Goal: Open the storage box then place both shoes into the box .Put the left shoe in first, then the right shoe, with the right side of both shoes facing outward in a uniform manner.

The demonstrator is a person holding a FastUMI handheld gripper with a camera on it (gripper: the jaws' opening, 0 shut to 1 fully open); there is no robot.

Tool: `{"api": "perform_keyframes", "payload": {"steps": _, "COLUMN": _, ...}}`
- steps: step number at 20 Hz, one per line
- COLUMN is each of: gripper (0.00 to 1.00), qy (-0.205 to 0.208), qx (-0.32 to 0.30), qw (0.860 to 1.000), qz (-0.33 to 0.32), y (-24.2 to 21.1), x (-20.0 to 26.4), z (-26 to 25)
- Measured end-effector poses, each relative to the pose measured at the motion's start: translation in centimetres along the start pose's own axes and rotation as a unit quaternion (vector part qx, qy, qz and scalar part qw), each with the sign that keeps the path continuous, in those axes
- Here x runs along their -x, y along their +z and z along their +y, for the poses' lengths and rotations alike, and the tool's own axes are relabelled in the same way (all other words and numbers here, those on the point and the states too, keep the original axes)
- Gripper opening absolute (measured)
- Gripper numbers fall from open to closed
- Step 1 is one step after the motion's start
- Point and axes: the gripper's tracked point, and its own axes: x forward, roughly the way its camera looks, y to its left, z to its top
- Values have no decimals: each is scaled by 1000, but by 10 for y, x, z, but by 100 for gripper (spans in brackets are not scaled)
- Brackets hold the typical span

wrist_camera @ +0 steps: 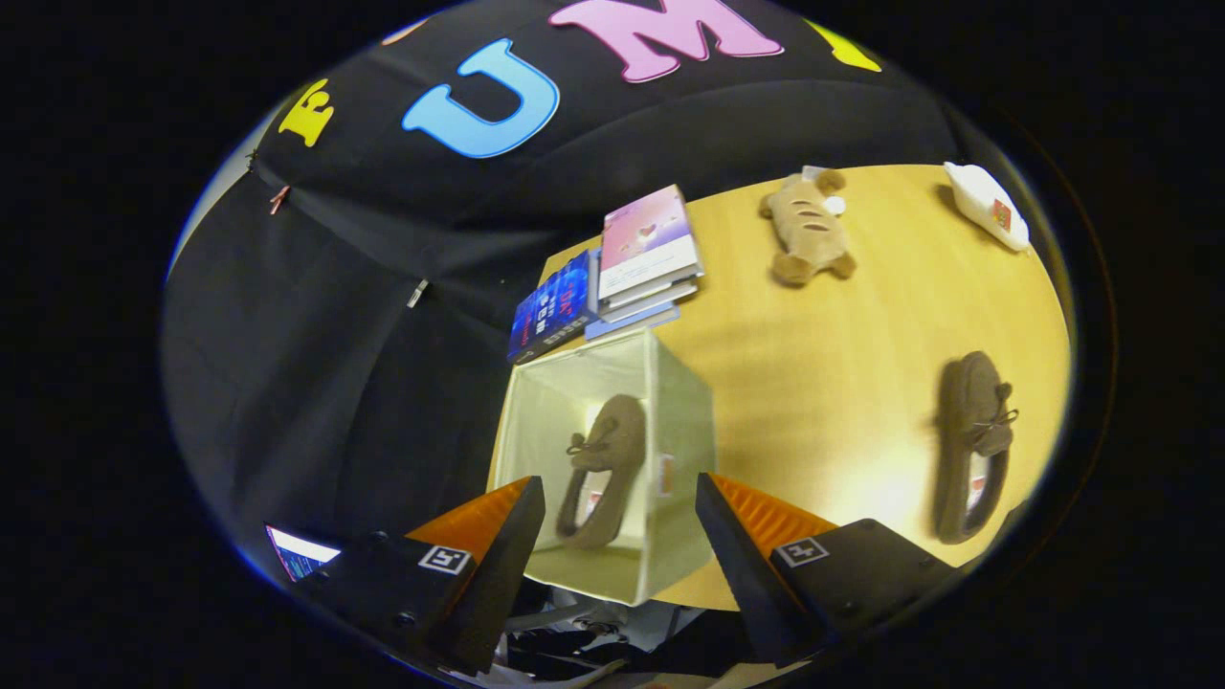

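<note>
A stack of books [612, 277] lies at the far edge of the wooden tabletop [823, 383], against the booth's black cloth wall. Just this side of the books stands the open storage box [679, 431], pale fabric, its top open. One brown shoe [601, 469] lies inside it on its side, lace bow toward the books. The gripper [620, 522] hangs above the near part of the box with its fingers [498, 526] spread wide apart and holding nothing; the shoe in the box shows in the gap between them. Beyond the box, a brown plush toy [806, 230] lies on the tabletop. The second brown shoe [976, 445] rests on the tabletop well apart from the box, beyond the right finger, sole down as far as the blur lets me tell. Farthest over, a white bottle-like object [988, 206] lies near the tabletop's edge.
</note>
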Motion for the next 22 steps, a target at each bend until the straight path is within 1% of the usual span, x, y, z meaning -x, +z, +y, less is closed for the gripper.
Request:
{"api": "perform_keyframes", "payload": {"steps": 7, "gripper": 99, "qy": -76, "qx": -21, "qw": 997, "qz": 4, "y": 6, "x": 70, "z": -131}}
{"api": "perform_keyframes", "payload": {"steps": 10, "gripper": 99, "qy": -119, "qx": -22, "qw": 993, "qz": 12, "y": 1, "x": 87, "z": -191}}
{"api": "perform_keyframes", "payload": {"steps": 11, "gripper": 99, "qy": -141, "qx": -15, "qw": 990, "qz": 18, "y": -2, "x": 90, "z": -213}}
{"api": "perform_keyframes", "payload": {"steps": 13, "gripper": 99, "qy": -180, "qx": 6, "qw": 983, "qz": 36, "y": -12, "x": 94, "z": -255}}
{"api": "perform_keyframes", "payload": {"steps": 15, "gripper": 99, "qy": -209, "qx": 16, "qw": 976, "qz": 53, "y": -20, "x": 92, "z": -288}}
{"api": "perform_keyframes", "payload": {"steps": 18, "gripper": 99, "qy": -218, "qx": 9, "qw": 973, "qz": 74, "y": -31, "x": 79, "z": -318}}
{"api": "perform_keyframes", "payload": {"steps": 22, "gripper": 97, "qy": -225, "qx": 10, "qw": 970, "qz": 93, "y": -37, "x": 47, "z": -337}}
